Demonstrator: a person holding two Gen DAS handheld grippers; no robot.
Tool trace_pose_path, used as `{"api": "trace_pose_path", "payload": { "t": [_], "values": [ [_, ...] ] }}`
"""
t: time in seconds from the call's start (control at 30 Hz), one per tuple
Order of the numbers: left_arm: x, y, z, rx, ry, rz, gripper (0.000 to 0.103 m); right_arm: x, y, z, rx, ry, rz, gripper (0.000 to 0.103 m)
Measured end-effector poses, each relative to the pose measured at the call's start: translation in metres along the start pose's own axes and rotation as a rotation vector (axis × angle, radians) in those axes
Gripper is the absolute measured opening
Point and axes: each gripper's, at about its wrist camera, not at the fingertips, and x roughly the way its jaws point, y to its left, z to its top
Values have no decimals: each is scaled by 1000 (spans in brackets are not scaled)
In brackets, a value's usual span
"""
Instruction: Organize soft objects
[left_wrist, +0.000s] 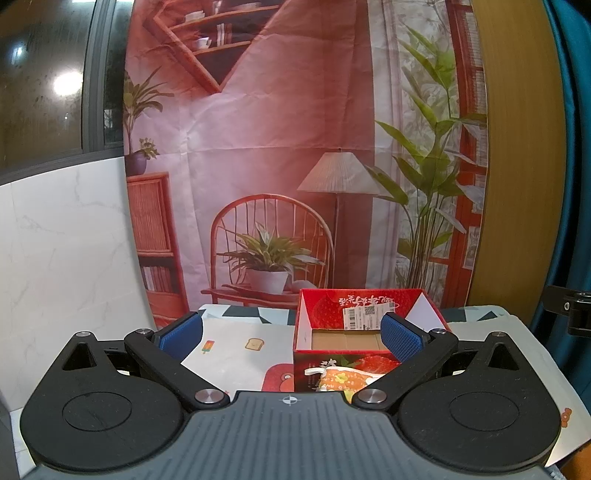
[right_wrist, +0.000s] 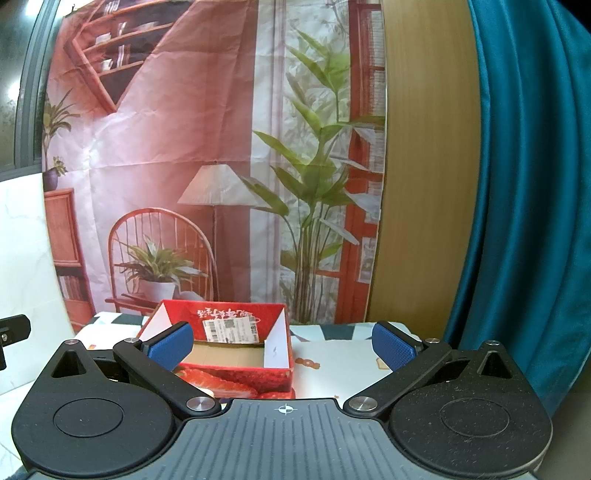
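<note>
From the left wrist, the left gripper (left_wrist: 291, 334) hung with jaws wide apart and empty over the table (left_wrist: 229, 354), while a soft patterned pouch (left_wrist: 341, 378) lay against the near wall of the red strawberry box (left_wrist: 369, 363), evidently awaiting pickup. From the right wrist, the right gripper (right_wrist: 282, 345) likewise stood spread and empty, the box (right_wrist: 236, 373) open-topped and bare inside, presumably ready to receive it.

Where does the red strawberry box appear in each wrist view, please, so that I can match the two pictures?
Left wrist: the red strawberry box sits right of centre, partly behind the right-hand blue pad.
Right wrist: the box sits left of centre, partly behind the left-hand blue pad.
Shared landmark: the white barcode label on its inner back wall.
</note>
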Motion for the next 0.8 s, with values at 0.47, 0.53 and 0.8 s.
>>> {"api": "trace_pose_path", "payload": {
  "t": [0.47, 0.53, 0.8],
  "values": [
    [0, 1, 0, -2, 0, 0, 103, 1, 3, 0, -3, 1, 0, 103],
    [0, 1, 0, -2, -1, -1, 103, 1, -1, 0, -3, 2, 0, 103],
    [0, 1, 0, -2, 0, -1, 103, 0, 1, 0, -4, 3, -1, 103]
  ]
}}
